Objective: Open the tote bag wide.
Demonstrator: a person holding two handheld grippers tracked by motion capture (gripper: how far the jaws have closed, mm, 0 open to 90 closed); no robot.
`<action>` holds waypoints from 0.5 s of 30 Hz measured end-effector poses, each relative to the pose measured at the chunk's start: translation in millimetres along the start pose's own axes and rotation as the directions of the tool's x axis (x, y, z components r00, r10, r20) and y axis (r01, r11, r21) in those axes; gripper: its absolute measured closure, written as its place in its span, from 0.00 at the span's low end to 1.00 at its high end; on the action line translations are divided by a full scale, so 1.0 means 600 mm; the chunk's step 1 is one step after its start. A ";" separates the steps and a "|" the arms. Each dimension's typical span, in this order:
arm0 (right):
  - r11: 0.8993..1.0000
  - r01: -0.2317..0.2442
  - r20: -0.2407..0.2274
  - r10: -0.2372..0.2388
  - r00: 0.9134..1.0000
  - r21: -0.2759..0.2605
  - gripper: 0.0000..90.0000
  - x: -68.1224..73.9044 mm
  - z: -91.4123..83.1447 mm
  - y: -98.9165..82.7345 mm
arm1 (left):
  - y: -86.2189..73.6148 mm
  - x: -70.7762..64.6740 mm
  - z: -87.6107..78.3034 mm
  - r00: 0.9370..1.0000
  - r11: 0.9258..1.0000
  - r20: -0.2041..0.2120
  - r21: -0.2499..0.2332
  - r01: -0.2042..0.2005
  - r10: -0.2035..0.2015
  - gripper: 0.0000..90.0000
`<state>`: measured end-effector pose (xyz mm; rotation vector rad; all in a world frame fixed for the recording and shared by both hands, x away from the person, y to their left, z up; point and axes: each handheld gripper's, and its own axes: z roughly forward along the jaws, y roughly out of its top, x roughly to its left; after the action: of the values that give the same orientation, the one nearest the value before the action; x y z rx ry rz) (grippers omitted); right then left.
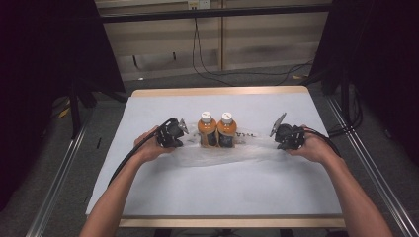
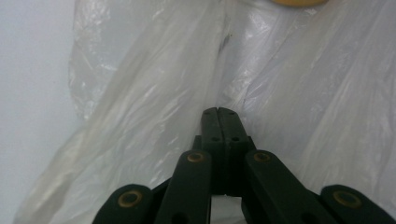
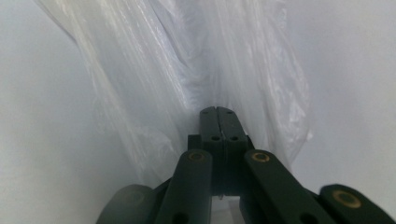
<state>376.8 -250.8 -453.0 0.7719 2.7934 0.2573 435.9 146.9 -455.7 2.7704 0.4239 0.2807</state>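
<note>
- Bag: lies flat on the table, two bottles standing at its mouth.
- Left gripper, right gripper: both clamped on bag film at opposite sides, likely to spread it.

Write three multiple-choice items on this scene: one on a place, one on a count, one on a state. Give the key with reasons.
1. Where do the bottles stand?
A. between the two grippers
B. at the table's near edge
C. on the floor

2. How many orange bottles are there?
A. one
B. two
C. four

3. How do the left gripper's jaws stand?
A. wide open
B. shut
C. clamped on a bottle cap

Key: 1 A, the high view shows them between the left gripper and the right gripper. 2 B, two white caps side by side. 3 B, the jaws meet against the plastic bag.
</note>
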 end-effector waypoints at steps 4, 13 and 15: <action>1.000 -0.018 0.009 0.018 1.000 0.000 1.00 -0.006 -0.001 -0.011 | -0.005 0.004 -0.001 1.000 1.000 0.007 -0.014 0.008 -0.008 1.00; 0.999 -0.039 0.031 0.040 0.999 -0.012 1.00 -0.002 -0.002 -0.015 | -0.021 0.006 -0.003 0.996 0.994 0.028 -0.074 0.085 -0.083 1.00; 0.997 -0.067 0.010 0.067 0.998 -0.044 1.00 -0.002 -0.003 -0.016 | -0.026 0.007 -0.005 0.993 0.986 0.057 -0.128 0.110 -0.103 1.00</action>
<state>372.7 -259.6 -453.2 0.8551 2.7445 0.3235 435.2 162.9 -457.9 2.6100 0.5200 0.2056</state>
